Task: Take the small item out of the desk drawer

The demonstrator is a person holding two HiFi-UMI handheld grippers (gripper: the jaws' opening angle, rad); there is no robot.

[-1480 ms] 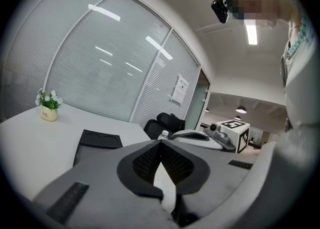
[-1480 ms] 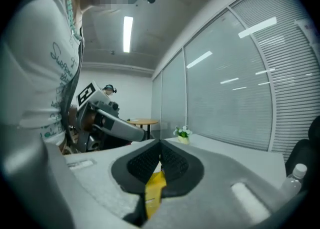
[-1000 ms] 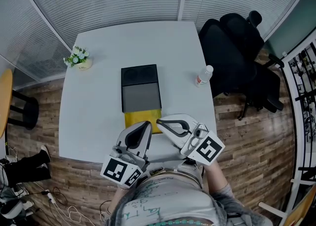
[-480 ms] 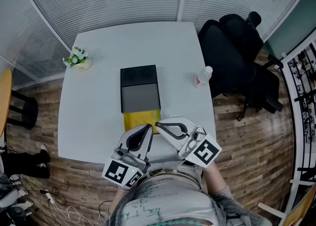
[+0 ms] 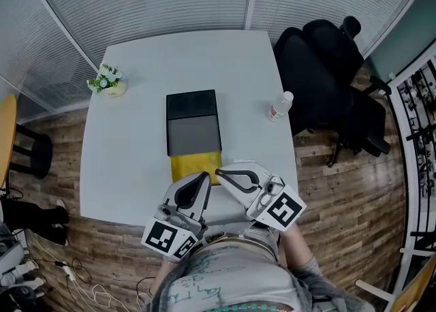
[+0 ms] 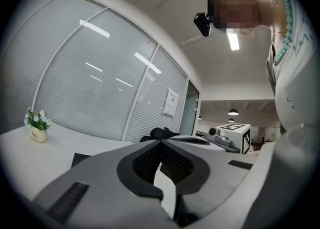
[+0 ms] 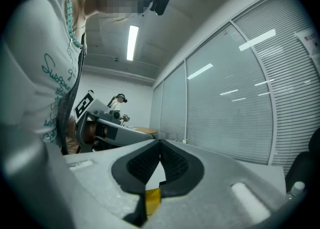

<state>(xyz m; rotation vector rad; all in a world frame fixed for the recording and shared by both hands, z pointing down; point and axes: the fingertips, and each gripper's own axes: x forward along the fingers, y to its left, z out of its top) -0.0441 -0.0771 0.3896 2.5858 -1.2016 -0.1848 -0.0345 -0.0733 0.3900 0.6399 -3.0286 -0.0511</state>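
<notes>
White desk [image 5: 129, 154] carries a dark drawer unit [image 5: 193, 133] at its centre. Its yellow drawer [image 5: 194, 164] stands pulled out toward the person. The small item cannot be made out in the drawer from any view.

Left hand-held gripper [image 5: 204, 175]: jaws pressed together, nothing between them, tips at the drawer's near edge. Right hand-held gripper [image 5: 218, 168]: jaws likewise pressed together and empty, tips at the drawer's near right corner, with yellow showing behind them in its own view.

Also on the desk, well apart from the drawer: a potted plant [image 5: 107, 79] and a bottle [image 5: 280, 105].
</notes>
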